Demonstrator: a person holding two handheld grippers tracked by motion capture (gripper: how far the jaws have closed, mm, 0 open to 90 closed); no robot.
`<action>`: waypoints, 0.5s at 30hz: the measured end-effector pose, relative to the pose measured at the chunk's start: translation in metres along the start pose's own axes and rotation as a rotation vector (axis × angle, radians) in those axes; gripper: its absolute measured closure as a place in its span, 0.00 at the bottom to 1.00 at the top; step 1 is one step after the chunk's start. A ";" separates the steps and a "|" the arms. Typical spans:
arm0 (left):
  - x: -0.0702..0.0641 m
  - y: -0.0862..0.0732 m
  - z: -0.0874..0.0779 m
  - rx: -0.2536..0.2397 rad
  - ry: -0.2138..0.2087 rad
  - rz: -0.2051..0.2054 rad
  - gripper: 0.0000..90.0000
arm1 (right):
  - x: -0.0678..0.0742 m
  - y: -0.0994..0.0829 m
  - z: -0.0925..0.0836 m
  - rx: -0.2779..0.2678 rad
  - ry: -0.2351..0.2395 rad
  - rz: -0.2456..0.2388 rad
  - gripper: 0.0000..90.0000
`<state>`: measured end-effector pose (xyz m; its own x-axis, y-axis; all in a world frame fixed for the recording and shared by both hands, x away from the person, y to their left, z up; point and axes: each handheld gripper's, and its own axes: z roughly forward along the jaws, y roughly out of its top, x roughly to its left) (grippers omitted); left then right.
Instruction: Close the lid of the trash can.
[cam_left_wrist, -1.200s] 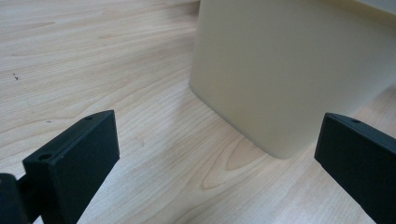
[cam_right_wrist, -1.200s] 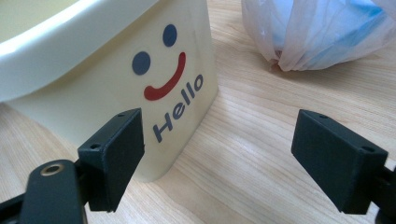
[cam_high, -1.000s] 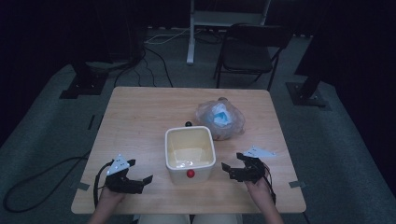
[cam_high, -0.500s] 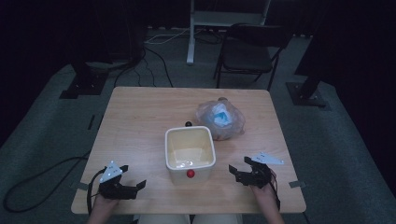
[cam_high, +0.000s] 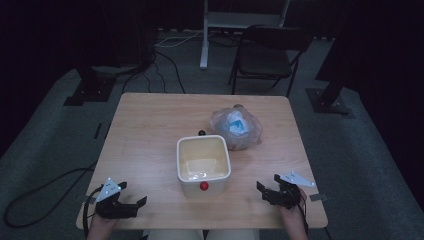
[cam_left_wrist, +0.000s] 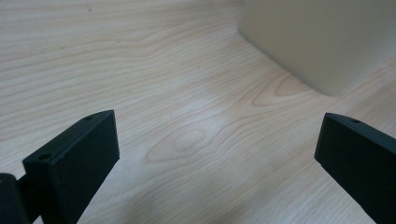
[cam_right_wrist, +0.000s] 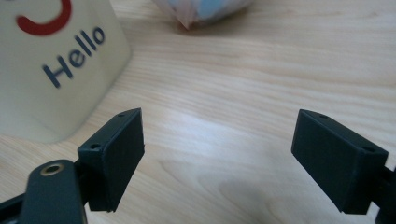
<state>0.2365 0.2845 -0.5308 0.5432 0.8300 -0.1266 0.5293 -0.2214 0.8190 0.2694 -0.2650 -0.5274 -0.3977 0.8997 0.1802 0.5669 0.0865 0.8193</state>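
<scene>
In the high view, a cream square container (cam_high: 203, 165) is seen near the middle of the wooden bench (cam_high: 150, 130), with a red mark on its near wall. A crumpled plastic bag (cam_high: 236, 128) with something blue inside lies just behind it to the right, and a small dark ball (cam_high: 202, 133) rests at its far rim. The left claw (cam_high: 131, 207) is held near the front left corner, the right claw (cam_high: 264, 192) near the front right edge; both are well apart from the container.

In the left gripper view, the jaws are spread wide, nothing is between them, and a corner of the container (cam_left_wrist: 322, 42) is seen ahead to the right.

In the right gripper view, the jaws are also spread and empty; the container (cam_right_wrist: 51, 65), printed "Hello", stands to the left, and the bag (cam_right_wrist: 205, 9) farther off.

The container is judged to be the thing to be taken. Each claw should be brought in level, kept spread until a wall lies between the jaws, and the bag should not be pushed.
</scene>
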 end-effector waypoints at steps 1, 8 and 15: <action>0.001 -0.001 -0.001 0.001 0.003 -0.001 0.00 | -0.002 -0.002 -0.001 0.001 -0.003 0.006 0.18; 0.006 -0.009 -0.008 0.014 0.027 -0.002 0.00 | -0.013 -0.013 -0.010 0.015 -0.031 0.031 0.18; 0.010 -0.016 -0.014 0.033 0.052 0.003 0.00 | -0.022 -0.023 -0.018 0.029 -0.052 0.055 0.18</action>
<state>0.2241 0.3035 -0.5367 0.5107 0.8546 -0.0938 0.5492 -0.2404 0.8004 0.2514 -0.2943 -0.5404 -0.3277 0.9244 0.1952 0.6076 0.0479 0.7928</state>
